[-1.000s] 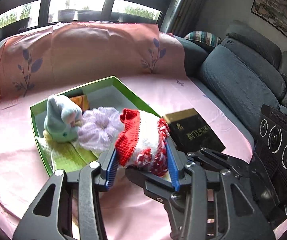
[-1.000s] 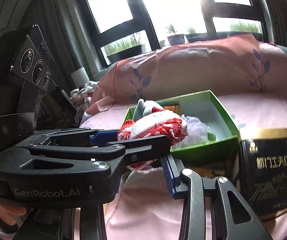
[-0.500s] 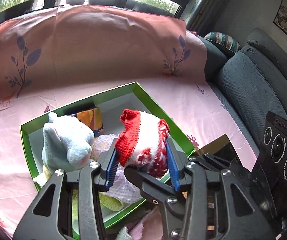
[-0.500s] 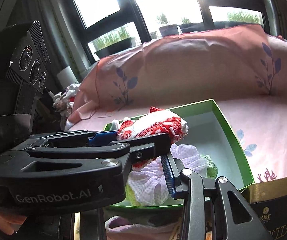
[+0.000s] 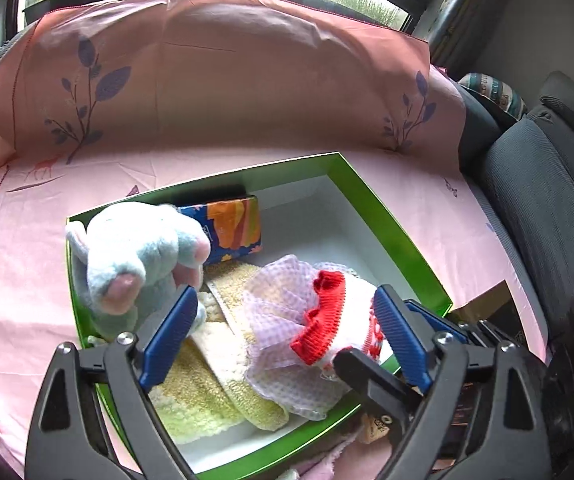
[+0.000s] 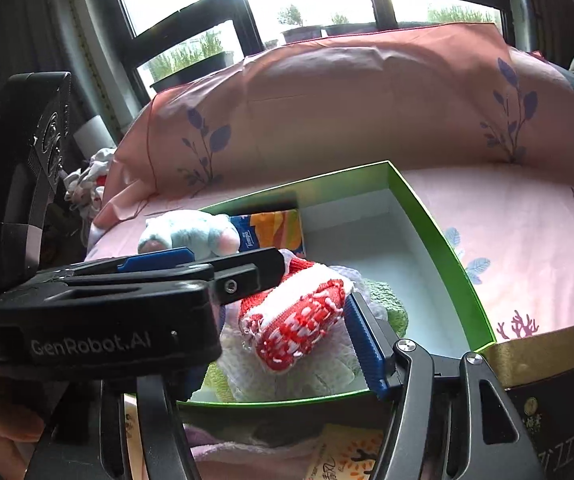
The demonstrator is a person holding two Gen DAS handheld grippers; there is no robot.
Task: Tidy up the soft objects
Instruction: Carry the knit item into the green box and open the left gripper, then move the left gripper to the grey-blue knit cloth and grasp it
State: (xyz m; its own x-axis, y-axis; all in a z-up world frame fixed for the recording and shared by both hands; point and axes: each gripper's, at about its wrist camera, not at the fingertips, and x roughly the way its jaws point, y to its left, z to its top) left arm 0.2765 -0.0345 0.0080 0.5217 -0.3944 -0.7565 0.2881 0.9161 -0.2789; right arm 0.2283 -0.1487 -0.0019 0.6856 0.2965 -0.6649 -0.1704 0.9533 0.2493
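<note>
Nearest the lens, the left gripper (image 5: 283,332) had its blue pads spread wide, holding nothing. The red and white knit piece (image 5: 337,328) sat between them but hugging the right pad, well clear of the left one. It lay on the lilac mesh scrunchie (image 5: 287,344) inside the green box (image 5: 391,224), long axis running roughly across the gap, red ribbed cuff pointing toward the plush. From the right wrist view the right gripper (image 6: 287,304) was just beside the knit too; couldn't tell its state, since the left tool blocks one finger. So I'd say the left was nearer. Yellow towel (image 5: 223,392) underneath, pale blue plush (image 5: 139,252) on the left, tissue pack (image 5: 231,228) further back, pink sheet (image 5: 247,92) behind
</note>
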